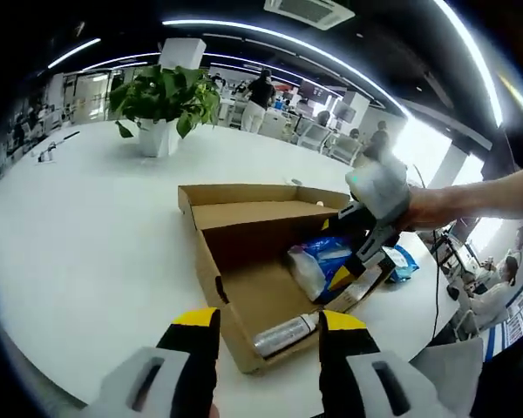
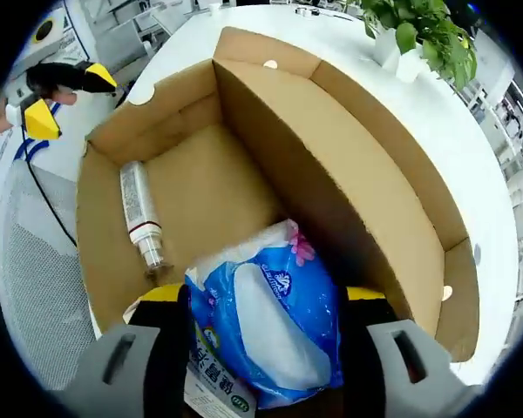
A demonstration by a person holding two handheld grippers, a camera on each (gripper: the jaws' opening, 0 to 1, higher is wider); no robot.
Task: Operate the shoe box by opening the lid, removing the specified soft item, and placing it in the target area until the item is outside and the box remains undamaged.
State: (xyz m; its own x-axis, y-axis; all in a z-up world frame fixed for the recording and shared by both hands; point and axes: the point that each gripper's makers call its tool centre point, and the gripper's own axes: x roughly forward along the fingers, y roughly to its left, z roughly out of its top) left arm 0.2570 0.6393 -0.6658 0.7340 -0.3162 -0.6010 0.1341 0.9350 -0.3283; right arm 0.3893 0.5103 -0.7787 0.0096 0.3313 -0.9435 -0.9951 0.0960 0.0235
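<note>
The right gripper (image 2: 260, 305) is clenched on the blue tissue pack (image 2: 270, 326), one jaw on each side of it, inside the open shoe box (image 2: 349, 174). The pack lies right between the right jaws, its long axis running along them and pointing out toward the far box wall. It looks soft and bulges over the jaws. The right gripper is the nearer one by far and already has it. Judging from that, the coming move is a lift up and back past the near box edge, and the tall wall just to the right of the jaws is the thing to clear.

The left gripper (image 1: 266, 335) is released, jaws spread with nothing between them, hanging just outside the near corner of the box. Ahead of it and a bit right lies a silver can (image 1: 286, 332) on the box floor, on its side against the box's near wall. The pack (image 1: 324, 266) sits further in, beyond the can, with the right gripper (image 1: 366, 252) on it.

The left gripper view shows the whole box on the white table (image 1: 96, 235), lid flap folded back, and a second blue packet (image 1: 403, 263) already outside, beyond the box. The right gripper view shows the grip itself and the can (image 2: 141, 213) ahead-left of the pack, apart from it.
</note>
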